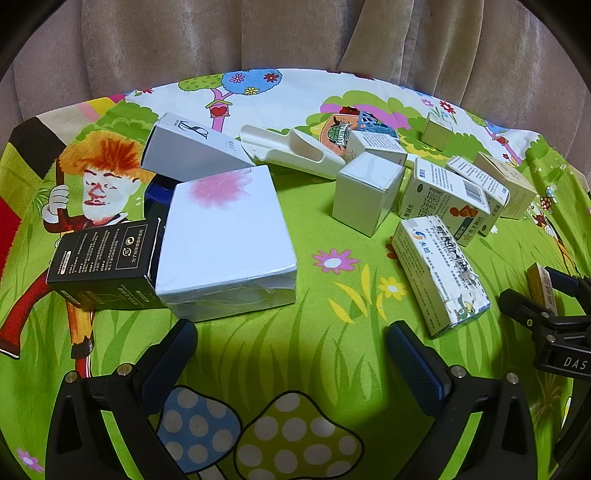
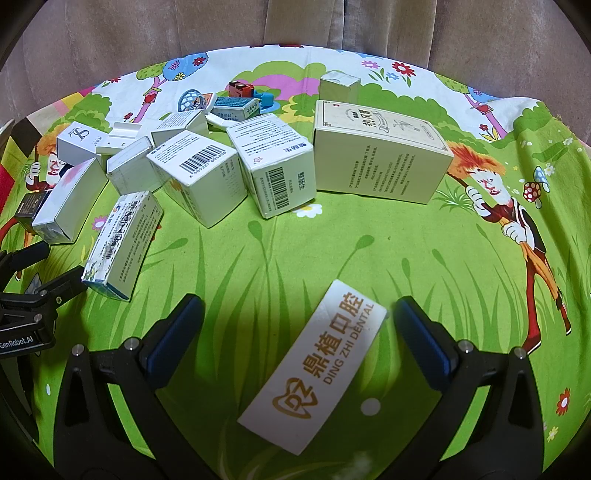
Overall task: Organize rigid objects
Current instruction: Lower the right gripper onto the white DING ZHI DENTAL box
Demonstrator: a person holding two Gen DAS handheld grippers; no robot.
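Many small cardboard boxes lie scattered on a bright cartoon tablecloth [image 1: 314, 350]. My left gripper [image 1: 291, 347] is open and empty, just short of a large white box with a pink blot [image 1: 225, 240] and a black box [image 1: 103, 262] beside it. A long blue-and-white medicine box [image 1: 439, 269] lies to its right. My right gripper [image 2: 297, 325] is open, its jaws either side of a flat white "Ding Zhi Dental" box [image 2: 314, 369] lying on the cloth. The right gripper also shows in the left wrist view [image 1: 535, 291].
A cluster of white boxes [image 2: 199, 177] and a large cream box [image 2: 376, 155] stand beyond the dental box. A white scoop-shaped holder [image 1: 291, 151] and small toys [image 2: 243, 90] lie farther back. A brown curtain [image 1: 295, 33] hangs behind the table's far edge.
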